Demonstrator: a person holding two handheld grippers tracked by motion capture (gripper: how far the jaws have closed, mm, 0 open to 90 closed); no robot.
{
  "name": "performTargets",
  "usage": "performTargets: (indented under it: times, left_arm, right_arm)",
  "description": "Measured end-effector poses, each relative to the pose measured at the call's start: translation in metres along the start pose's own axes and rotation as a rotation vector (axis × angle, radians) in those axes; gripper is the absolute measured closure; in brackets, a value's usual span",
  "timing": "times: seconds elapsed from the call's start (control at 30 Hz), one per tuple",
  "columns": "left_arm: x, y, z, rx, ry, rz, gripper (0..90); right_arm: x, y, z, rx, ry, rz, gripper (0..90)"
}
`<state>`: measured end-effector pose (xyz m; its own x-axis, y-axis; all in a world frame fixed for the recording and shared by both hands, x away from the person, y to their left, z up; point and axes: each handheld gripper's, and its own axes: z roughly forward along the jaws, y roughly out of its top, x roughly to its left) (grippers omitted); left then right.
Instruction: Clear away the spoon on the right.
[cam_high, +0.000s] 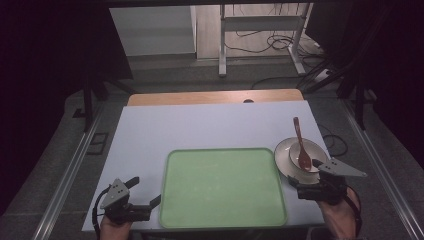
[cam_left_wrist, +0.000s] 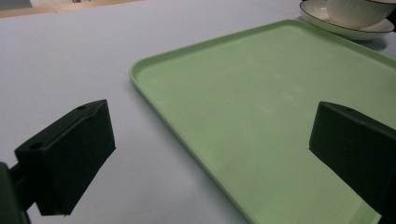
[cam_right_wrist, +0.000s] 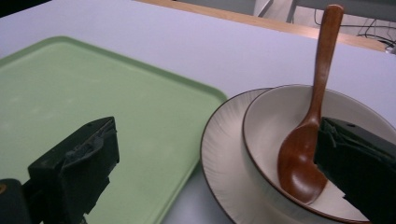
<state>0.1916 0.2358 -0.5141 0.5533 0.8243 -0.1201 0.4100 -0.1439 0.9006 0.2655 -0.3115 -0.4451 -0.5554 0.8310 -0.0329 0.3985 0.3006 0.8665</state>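
A bare light-green tray (cam_high: 223, 187) lies at the front middle of the white tabletop (cam_high: 200, 125). Just right of it, a cream bowl (cam_high: 306, 152) sits on a matching plate (cam_high: 281, 156), and a brown wooden spoon (cam_high: 301, 145) rests in the bowl with its handle pointing away. My left gripper (cam_high: 146, 190) is open at the tray's left edge; its own view shows the tray (cam_left_wrist: 280, 93) rim between the jaws. My right gripper (cam_right_wrist: 217, 168) is open. One jaw is over the tray (cam_right_wrist: 93, 102) and the other is inside the bowl (cam_right_wrist: 266, 121), beside the spoon (cam_right_wrist: 313, 116).
A strip of wooden table (cam_high: 215, 96) shows behind the white top. A metal stand (cam_high: 260, 35) and cables (cam_high: 280, 45) occupy the floor beyond. Metal rails (cam_high: 75, 170) run along both sides of the table.
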Motion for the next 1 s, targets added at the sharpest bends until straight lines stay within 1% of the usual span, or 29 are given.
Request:
performTargets:
  times: [0.13,0.17,0.27,0.3,0.4,0.6,0.67,0.83,0.93,1.0]
  left_arm:
    - [0.000,0.000,0.000,0.000,0.001,0.000,0.0]
    - [0.000,0.000,0.000,0.000,0.001,0.000,0.0]
    - [0.000,0.000,0.000,0.002,0.000,0.001,0.0]
    - [0.000,0.000,0.000,0.002,0.000,0.001,0.0]
    - [0.000,0.000,0.001,0.003,-0.001,0.001,0.0]
    - [0.000,0.000,0.000,0.005,-0.001,0.001,0.0]
    - [0.000,0.000,0.000,0.003,-0.002,-0.003,0.0]
    - [0.001,-0.001,0.000,0.000,-0.001,-0.009,0.0]
    - [0.001,-0.001,-0.001,-0.001,-0.003,-0.010,0.0]
    - [0.001,-0.001,-0.001,-0.001,-0.003,-0.011,0.0]
  right_arm:
    - [-0.007,0.002,0.002,0.008,-0.008,0.014,0.0]
    - [-0.007,0.002,0.002,0.008,-0.008,0.014,0.0]
    - [-0.011,0.004,0.005,0.026,-0.033,0.019,0.0]
    - [-0.011,0.004,0.005,0.026,-0.033,0.019,0.0]
    - [-0.016,0.007,0.007,0.043,-0.054,0.014,0.0]
    - [-0.021,0.011,0.011,0.053,-0.070,0.010,0.0]
    - [-0.024,0.012,0.015,0.071,-0.079,0.017,0.0]
    - [-0.029,0.015,0.021,0.088,-0.104,0.039,0.0]
    - [-0.032,0.017,0.025,0.103,-0.127,0.040,0.0]
    - [-0.035,0.019,0.027,0.112,-0.132,0.056,0.0]
